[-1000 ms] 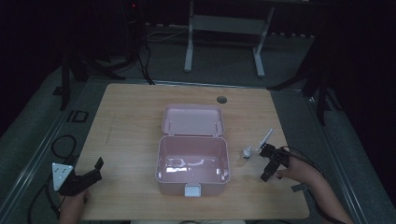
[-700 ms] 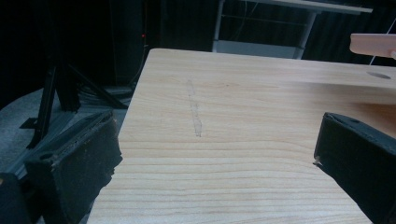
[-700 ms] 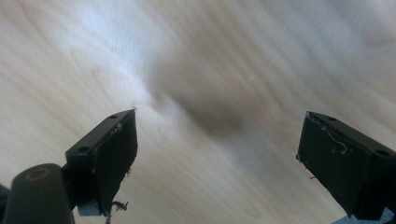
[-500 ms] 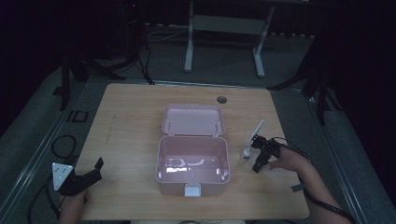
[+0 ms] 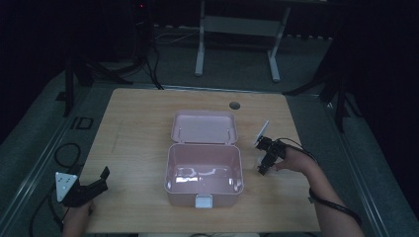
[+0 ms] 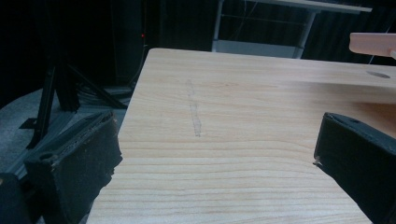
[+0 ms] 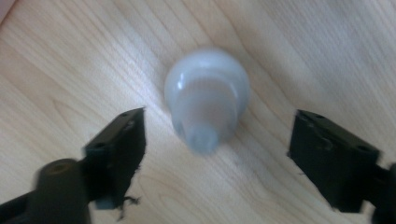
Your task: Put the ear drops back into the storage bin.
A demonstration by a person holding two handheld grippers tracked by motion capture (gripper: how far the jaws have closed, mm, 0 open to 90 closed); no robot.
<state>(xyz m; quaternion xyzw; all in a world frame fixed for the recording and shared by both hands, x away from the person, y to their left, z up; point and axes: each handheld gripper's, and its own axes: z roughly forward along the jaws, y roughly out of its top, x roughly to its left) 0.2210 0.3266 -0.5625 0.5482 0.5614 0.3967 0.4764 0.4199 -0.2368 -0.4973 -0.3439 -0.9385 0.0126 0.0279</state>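
A: Start with the big items. What stands on the table [image 5: 138, 123]?

B: A pink plastic box [image 5: 204, 170] sits mid-table, its lid swung back and lying open behind it. The inside looks empty, apart from glare on the floor of it.

A: What has changed in the last second?

B: The right claw [image 5: 265, 159] has come forward from the table's right edge toward the box. It is now poised over a small translucent white bulb-shaped piece [image 7: 207, 99], which stands on the table just right of the box. The left claw [image 5: 94, 185] has not moved from the near left corner.

A: Your reading of that?

B: In my judgement, a pick-up is imminent, probably to load the piece into the open box.

A: State of the claws?

B: In the right gripper view the jaws stand wide apart, one on either side of the piece, touching nothing. The view is blurred, so I cannot say how high they sit. In the left gripper view, the left claw [image 6: 219, 172] is wide open over bare wood, holding nothing.
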